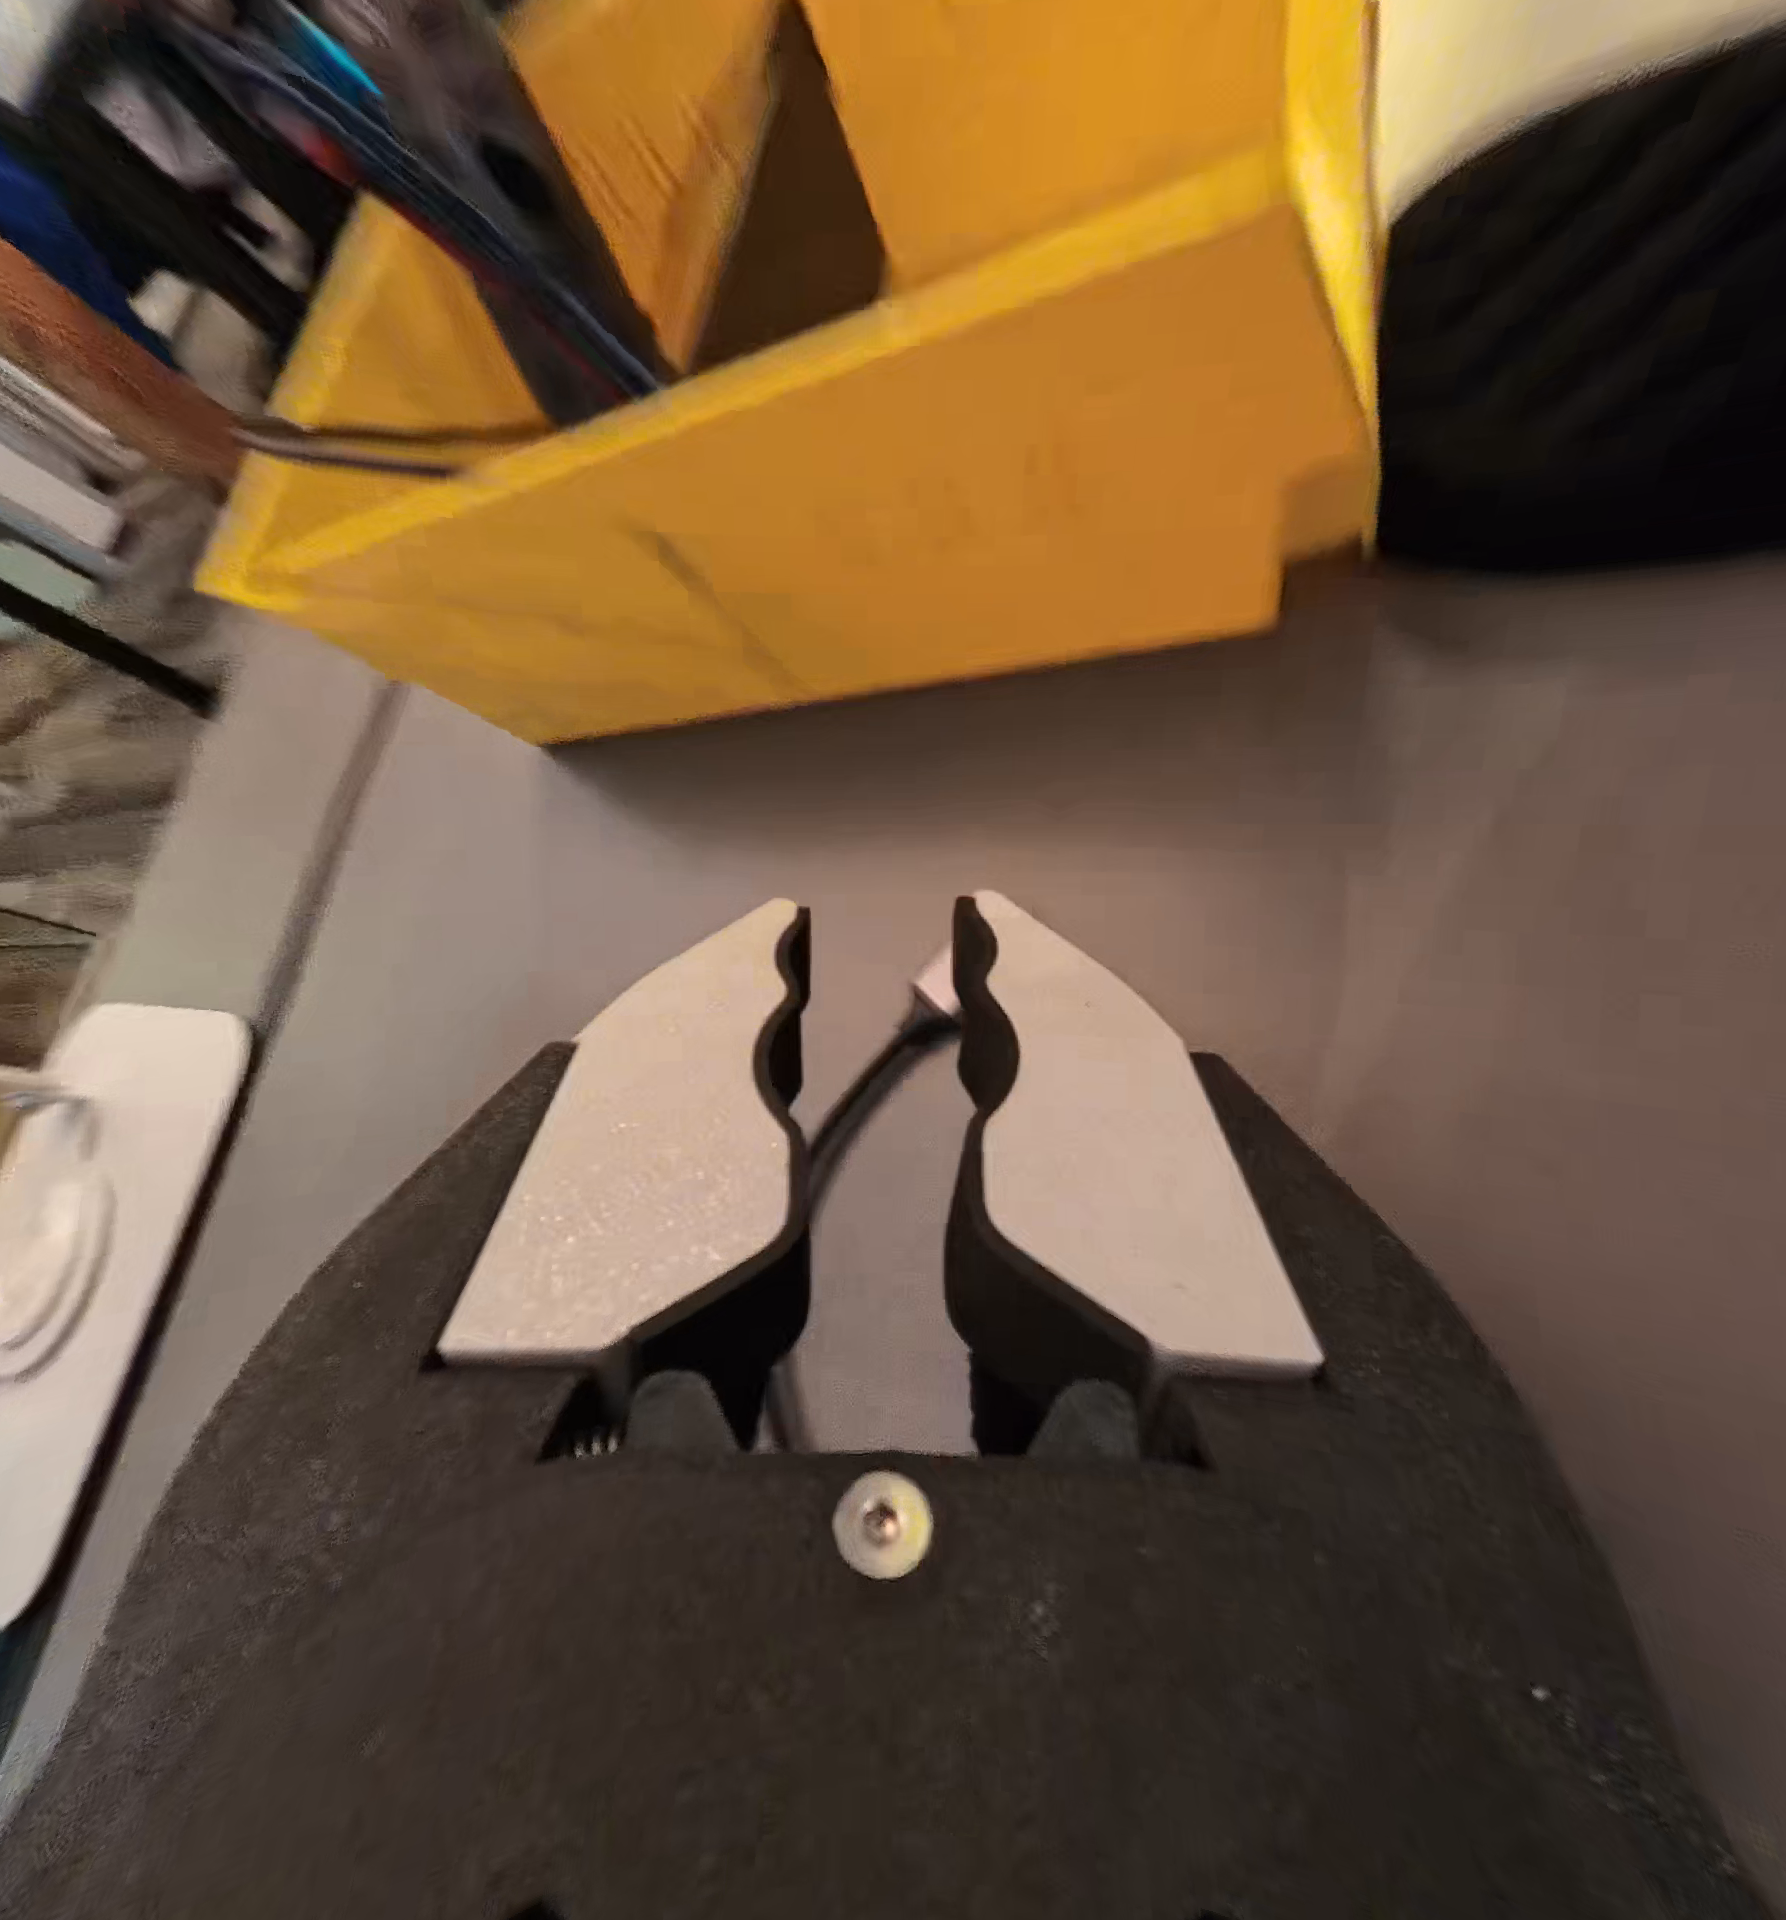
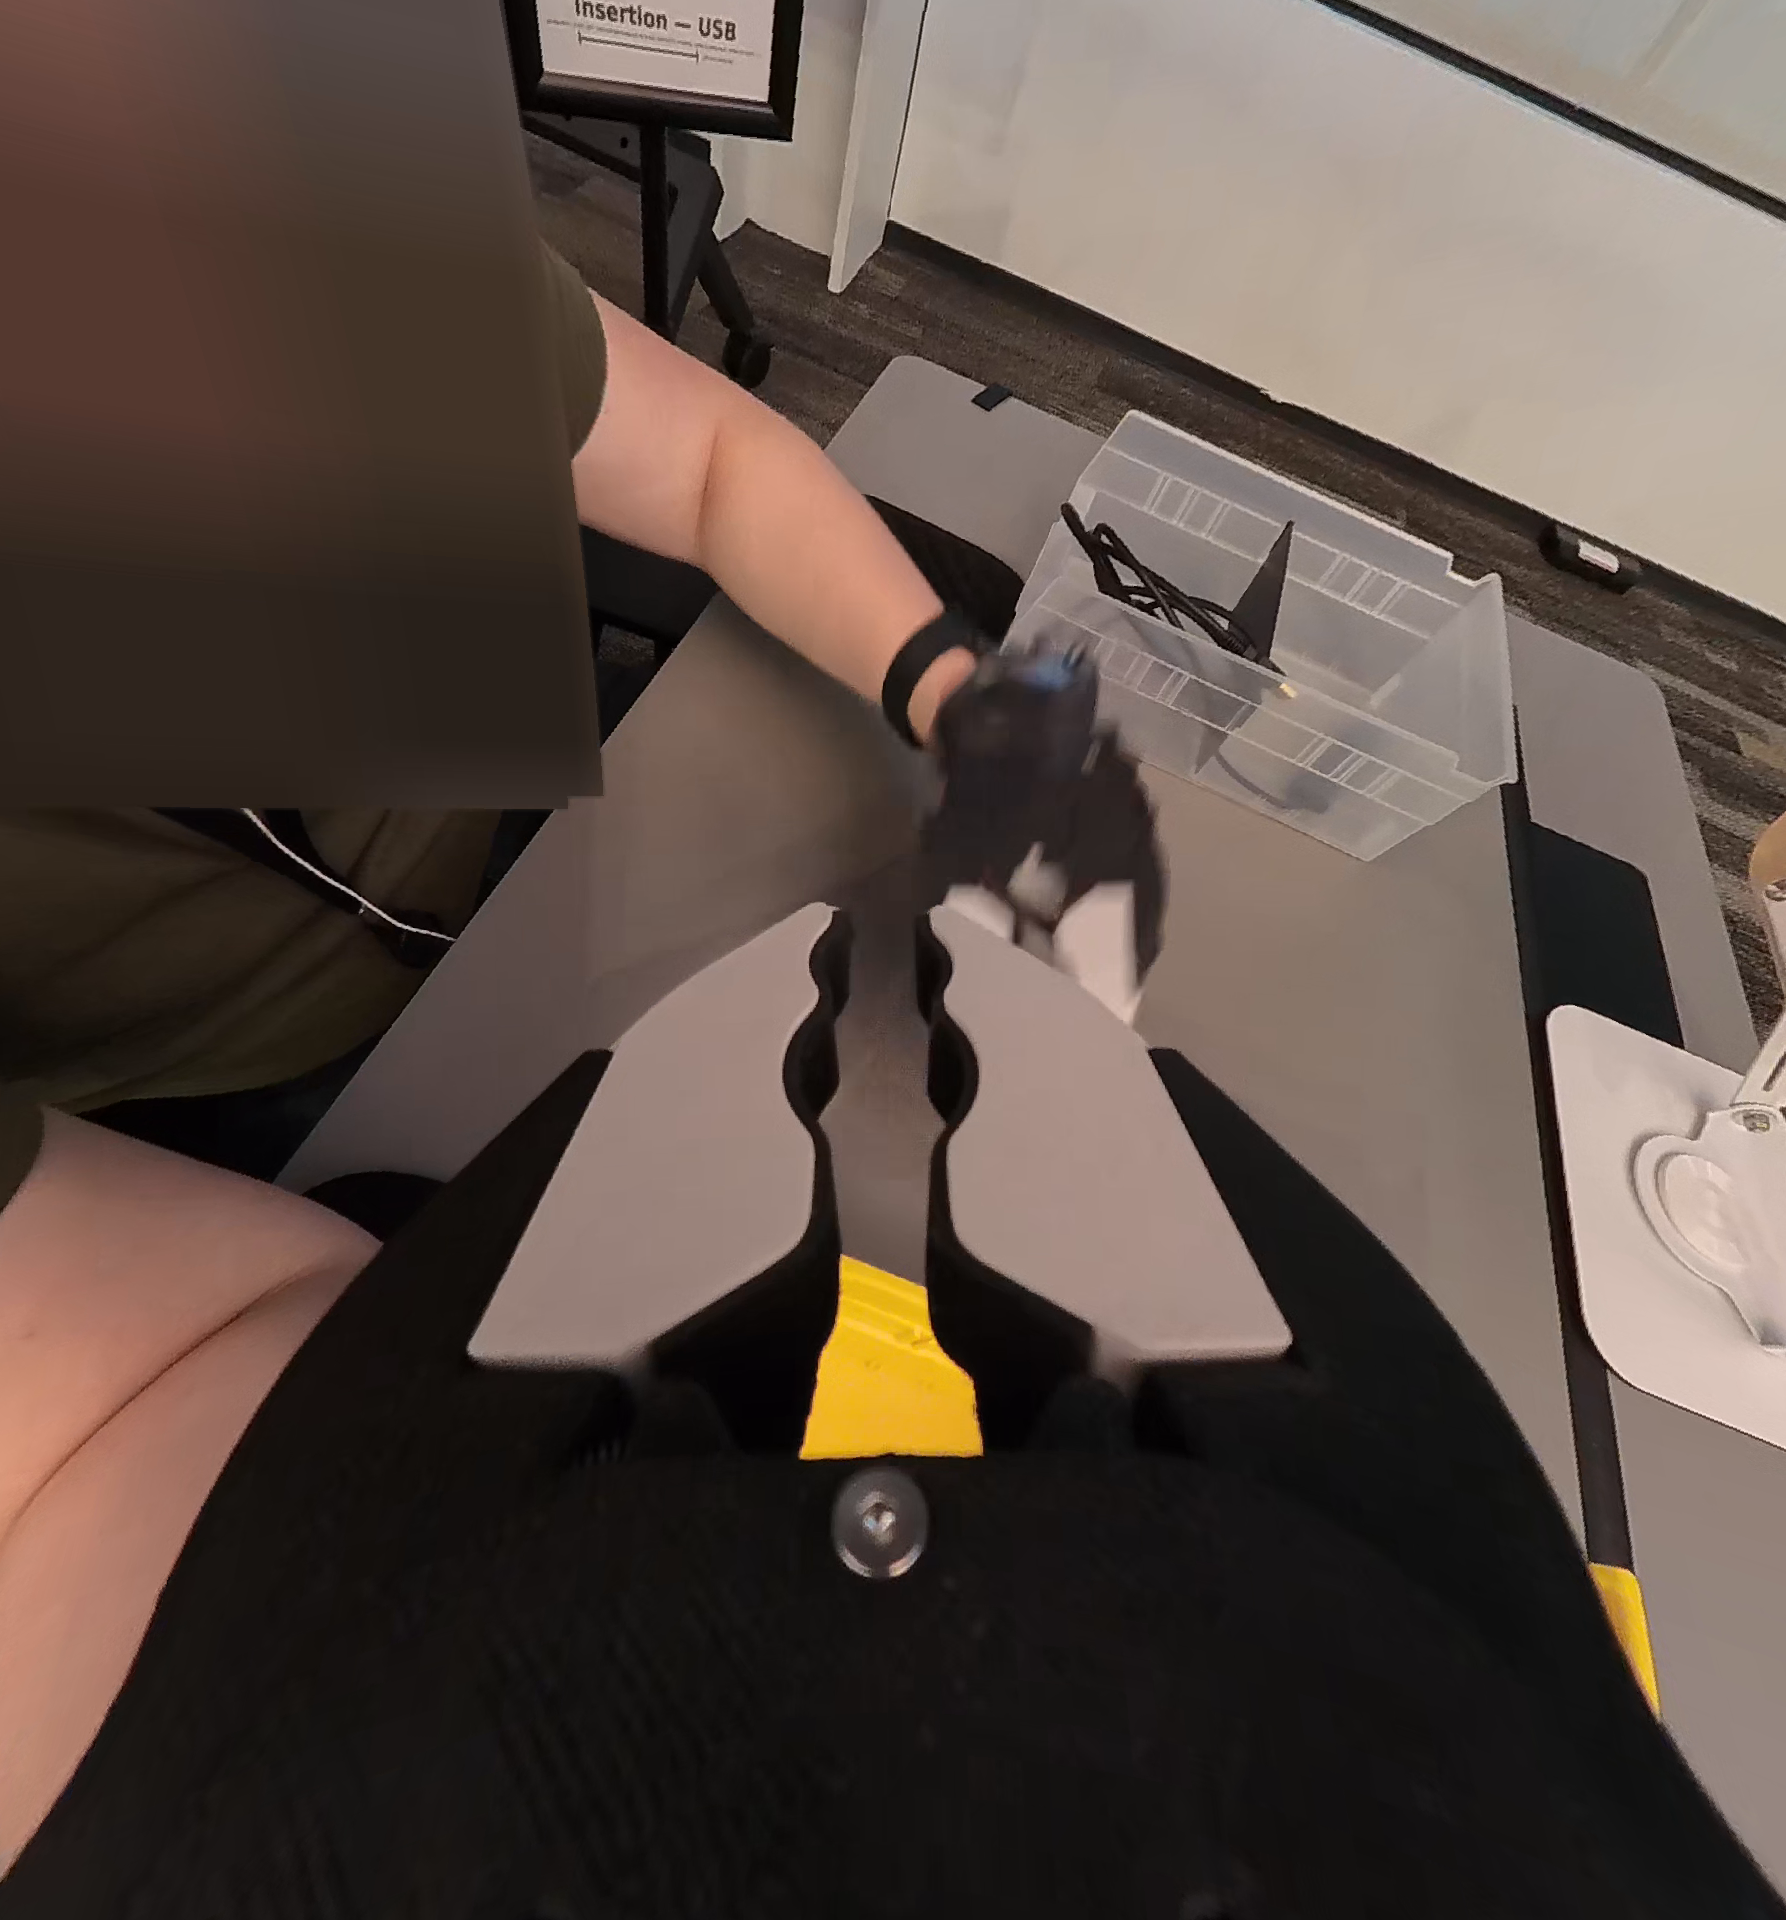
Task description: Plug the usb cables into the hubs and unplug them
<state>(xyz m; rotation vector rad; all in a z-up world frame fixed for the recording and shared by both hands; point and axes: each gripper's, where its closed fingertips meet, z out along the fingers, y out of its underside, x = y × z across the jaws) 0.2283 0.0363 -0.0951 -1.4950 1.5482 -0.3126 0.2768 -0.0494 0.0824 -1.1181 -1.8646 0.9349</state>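
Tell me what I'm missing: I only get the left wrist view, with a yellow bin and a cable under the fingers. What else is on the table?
Observer: A clear plastic bin stands on the table, beyond the left gripper.
Operator: Anything inside it?
Observer: Black cables lie in it, next to a dark divider.
Operator: And the other gripper?
Observer: The right gripper is open and holds nothing. It hangs over the yellow bin.
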